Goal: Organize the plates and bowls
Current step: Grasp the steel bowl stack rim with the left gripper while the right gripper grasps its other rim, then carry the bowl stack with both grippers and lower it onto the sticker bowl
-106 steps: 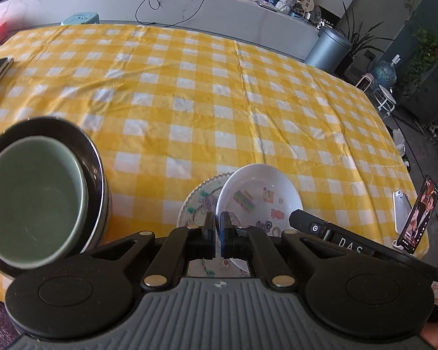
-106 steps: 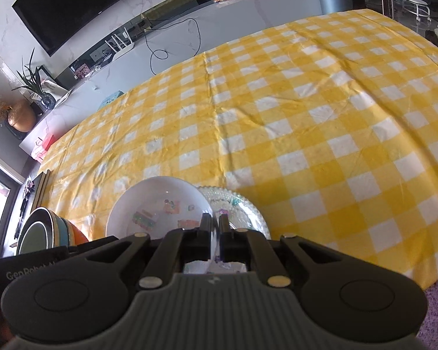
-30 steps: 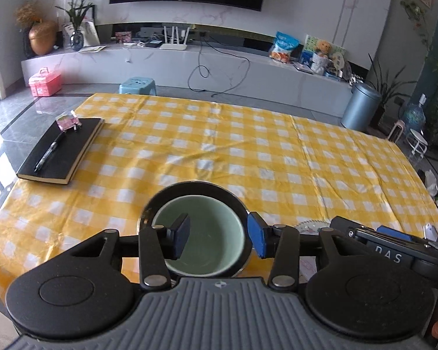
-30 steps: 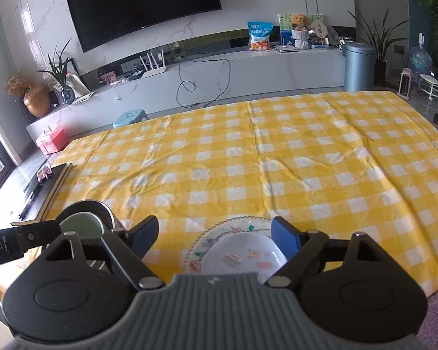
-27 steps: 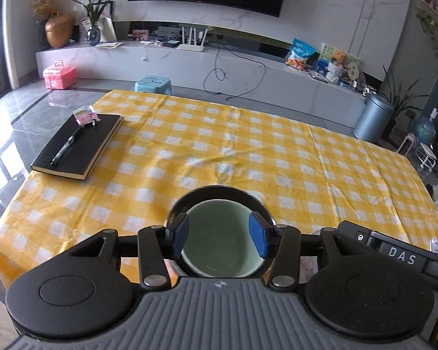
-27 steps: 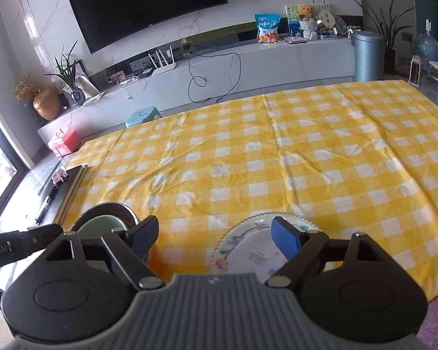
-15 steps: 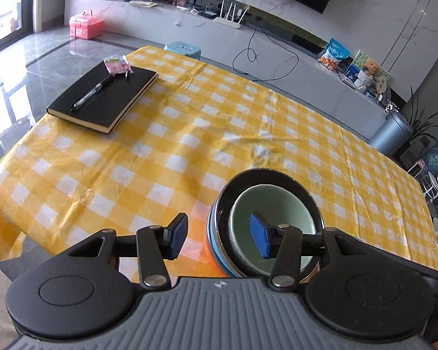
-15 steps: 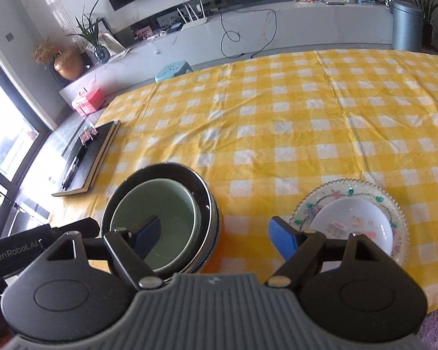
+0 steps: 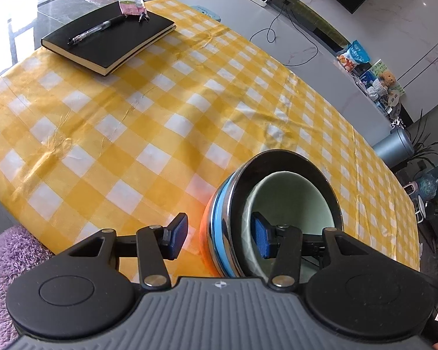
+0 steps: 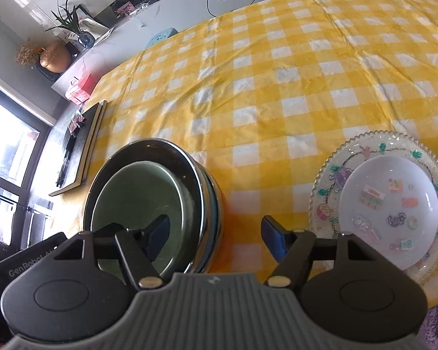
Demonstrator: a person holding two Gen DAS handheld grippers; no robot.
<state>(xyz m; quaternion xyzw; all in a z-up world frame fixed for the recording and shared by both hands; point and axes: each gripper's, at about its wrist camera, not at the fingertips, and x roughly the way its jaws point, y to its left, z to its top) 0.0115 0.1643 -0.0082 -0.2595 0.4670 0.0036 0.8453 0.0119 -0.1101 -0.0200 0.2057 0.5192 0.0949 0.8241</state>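
Note:
A stack of nested bowls (image 9: 289, 204) stands near the table's front edge: a pale green bowl (image 9: 295, 192) inside a black one, with blue and orange rims below. My left gripper (image 9: 220, 237) is open, its jaws straddling the stack's left rim. My right gripper (image 10: 217, 234) is open, its jaws straddling the stack's right rim (image 10: 210, 201). A white bowl with stickers (image 10: 389, 210) sits on a patterned glass plate (image 10: 330, 180) to the right of the stack.
A yellow checked tablecloth (image 9: 160, 110) covers the table. A black notebook (image 9: 108, 38) with a pen lies at the far left corner. A purple fluffy seat (image 9: 11, 262) is below the front edge. A grey bin (image 9: 394, 145) stands beyond the table.
Both grippers let go of the white bowl, now on the glass plate, opened, and moved left and down to the bowl stack, closing in on its rims from either side.

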